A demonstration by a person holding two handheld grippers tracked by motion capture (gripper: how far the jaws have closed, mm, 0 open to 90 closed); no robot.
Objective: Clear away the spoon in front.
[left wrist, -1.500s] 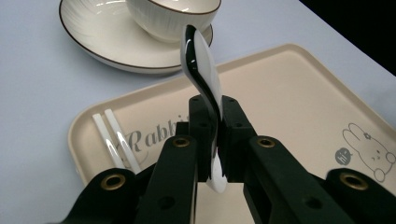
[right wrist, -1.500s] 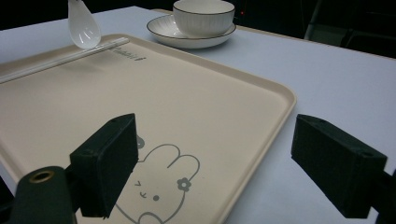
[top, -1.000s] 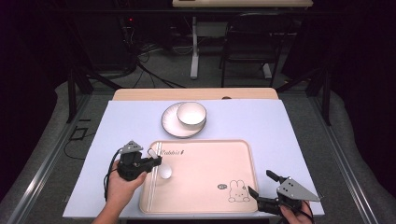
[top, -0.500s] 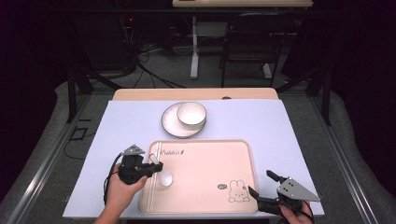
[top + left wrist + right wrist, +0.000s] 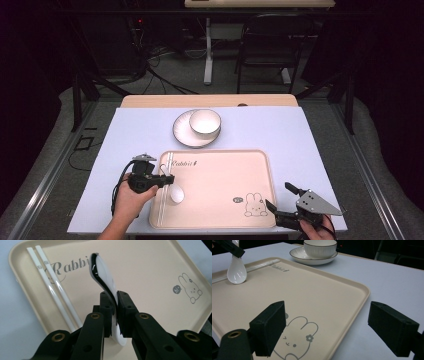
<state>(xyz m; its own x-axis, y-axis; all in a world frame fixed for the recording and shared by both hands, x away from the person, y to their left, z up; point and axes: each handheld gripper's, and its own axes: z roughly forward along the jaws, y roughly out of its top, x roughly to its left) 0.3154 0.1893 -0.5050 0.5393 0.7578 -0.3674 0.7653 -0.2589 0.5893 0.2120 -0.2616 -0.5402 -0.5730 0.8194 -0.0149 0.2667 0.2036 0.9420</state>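
Dark room behind the pale blue bench, the left gripper has dropped toward the beige tray clamping a white soup spoon, its bowl seemingly touching down beside the chopsticks, while the right gripper waits wide open.

On my feed the tray carries the only print I can read: script word "Rabbit" w/ a small mark after it, top left corner in the high view; in the left gripper view the spoon cuts it to "Rabbi". Near the bunny drawing there's a dark speech bubble reading "hi". Chopsticks each have a tiny square logo near the end, too small to make out.
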